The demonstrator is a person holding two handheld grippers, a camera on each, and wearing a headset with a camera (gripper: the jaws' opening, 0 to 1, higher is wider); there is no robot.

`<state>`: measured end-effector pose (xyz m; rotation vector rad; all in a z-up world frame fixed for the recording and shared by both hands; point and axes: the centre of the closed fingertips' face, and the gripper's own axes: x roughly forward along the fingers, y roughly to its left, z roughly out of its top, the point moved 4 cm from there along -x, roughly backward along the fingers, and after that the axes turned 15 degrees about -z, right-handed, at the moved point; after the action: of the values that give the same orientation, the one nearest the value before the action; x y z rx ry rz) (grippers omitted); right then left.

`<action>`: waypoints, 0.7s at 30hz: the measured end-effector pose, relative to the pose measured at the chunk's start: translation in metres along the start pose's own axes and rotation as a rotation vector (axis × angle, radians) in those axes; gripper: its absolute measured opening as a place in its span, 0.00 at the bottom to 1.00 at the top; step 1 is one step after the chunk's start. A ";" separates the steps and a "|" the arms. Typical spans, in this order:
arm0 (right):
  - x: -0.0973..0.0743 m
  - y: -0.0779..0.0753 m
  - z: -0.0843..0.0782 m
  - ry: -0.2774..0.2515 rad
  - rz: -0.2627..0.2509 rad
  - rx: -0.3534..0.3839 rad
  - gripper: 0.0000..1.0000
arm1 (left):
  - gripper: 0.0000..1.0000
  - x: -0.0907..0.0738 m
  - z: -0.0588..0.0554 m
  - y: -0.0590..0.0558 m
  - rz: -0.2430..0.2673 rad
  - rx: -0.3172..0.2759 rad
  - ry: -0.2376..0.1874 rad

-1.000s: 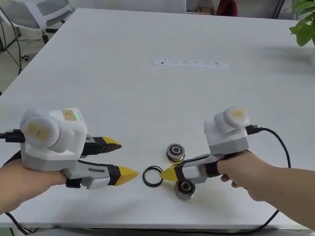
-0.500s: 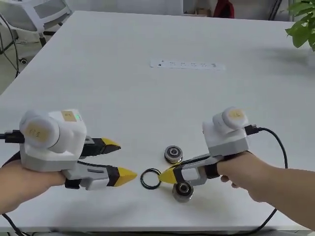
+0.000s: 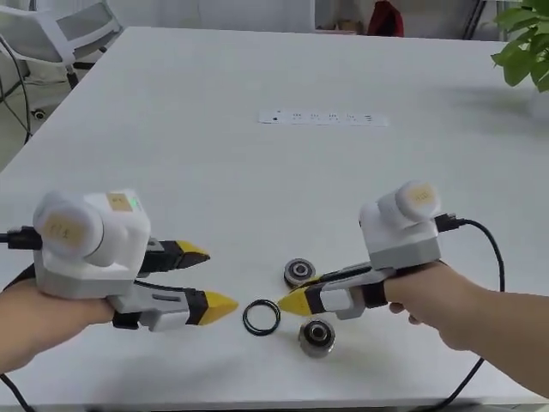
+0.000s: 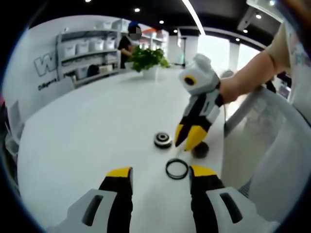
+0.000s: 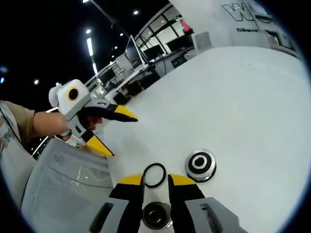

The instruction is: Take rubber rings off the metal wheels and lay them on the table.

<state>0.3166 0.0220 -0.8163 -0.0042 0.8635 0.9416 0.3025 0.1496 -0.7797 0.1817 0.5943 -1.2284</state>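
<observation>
Item: rubber ring (image 3: pixel 261 317), black, lying flat on the white table (image 3: pixel 257 189), off both wheels, between the two grippers' tips; nearer metal wheel (image 3: pixel 316 336) just beside it, below the right gripper (image 3: pixel 287 305); farther metal wheel (image 3: pixel 299 271) close by, not touching the ring; left gripper (image 3: pixel 219 277), jaws spread wide, empty; right jaws nearly together, a narrow gap, holding nothing; wall lettering (image 4: pixel 43 63), I read a large "W", the rest illegible to me; power strip (image 3: pixel 322 118), markings too small to read.
</observation>
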 end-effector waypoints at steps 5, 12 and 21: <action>-0.007 -0.005 0.005 -0.031 -0.011 0.000 0.19 | 0.47 0.000 0.004 0.003 0.004 0.004 -0.002; -0.017 -0.017 0.013 -0.099 -0.041 -0.004 0.26 | 0.47 0.002 0.009 0.006 0.008 0.008 -0.004; -0.029 -0.033 0.020 -0.188 -0.089 -0.047 0.33 | 0.47 0.009 0.016 0.009 0.005 0.017 0.003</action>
<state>0.3446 -0.0111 -0.7952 0.0056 0.6626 0.8640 0.3179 0.1382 -0.7730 0.1985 0.5859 -1.2290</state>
